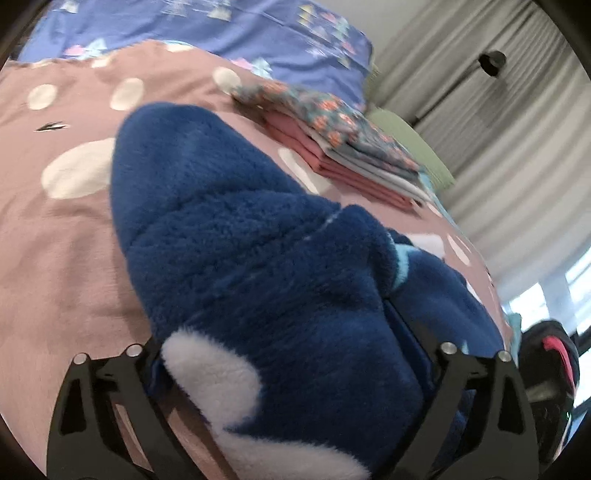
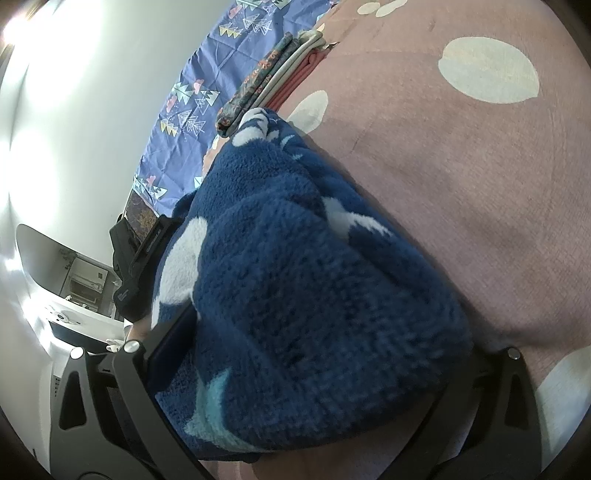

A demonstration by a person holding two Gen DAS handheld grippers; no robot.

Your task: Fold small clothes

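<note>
Setting: home bedroom. Work surface is bed, covered by mauve spread with large pale dots. Blue patterned bedding lies at far end. Stack of folded clothes rests on spread. Grey pleated curtains hang beside bright window. White wall visible; small household items blurred along its base.

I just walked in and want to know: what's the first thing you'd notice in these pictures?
A fluffy dark blue fleece garment with white patches fills the middle, bunched on the pink bedspread with big cream dots and sitting between the fingers of both the left gripper and right gripper. Behind it, near the bed's edge, sits a neat stack of folded clothes, floral on top.
</note>
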